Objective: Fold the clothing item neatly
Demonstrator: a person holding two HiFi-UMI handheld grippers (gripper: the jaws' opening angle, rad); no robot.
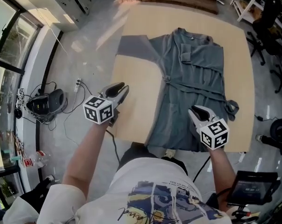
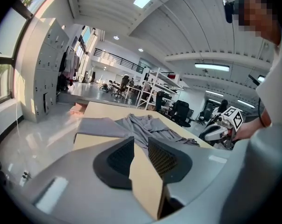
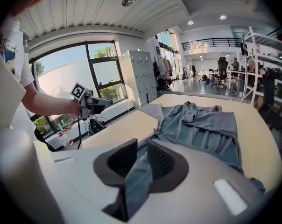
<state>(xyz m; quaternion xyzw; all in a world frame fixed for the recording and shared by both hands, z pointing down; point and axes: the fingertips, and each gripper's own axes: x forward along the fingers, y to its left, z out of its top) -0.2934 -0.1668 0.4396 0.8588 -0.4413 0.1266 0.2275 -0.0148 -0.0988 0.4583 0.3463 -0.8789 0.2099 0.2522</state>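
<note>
Across the tan table (image 1: 131,108), from the head view: gray garment (image 1: 192,78) spread flat, collar toward the far edge, one sleeve (image 1: 134,45) thrown out to the left, hem at the near edge. Left gripper (image 1: 122,88) at the table's left edge over bare wood, clear of the cloth; right gripper (image 1: 194,111) low over the garment's near part. From above, only the backs of the jaws and the marker cubes, so no reading of either gap there. Along the left gripper (image 2: 141,141) in its own view: jaws plainly apart, nothing between them but bare tabletop (image 2: 101,108), with the garment (image 2: 145,125) well beyond the tips and the right gripper (image 2: 218,133) off to the side. Along the right gripper (image 3: 142,146) in its own view: jaws a little apart, gray cloth (image 3: 201,125) filling the gap and running on ahead; no pad seen pressing on it. Also only in that view: the left gripper (image 3: 108,101) against the windows (image 3: 66,78), and tall lockers (image 3: 141,73). Only in the left gripper view: white shelving (image 2: 155,80). Only from the head: tangled cables (image 1: 43,104) on the floor left of the table.
</note>
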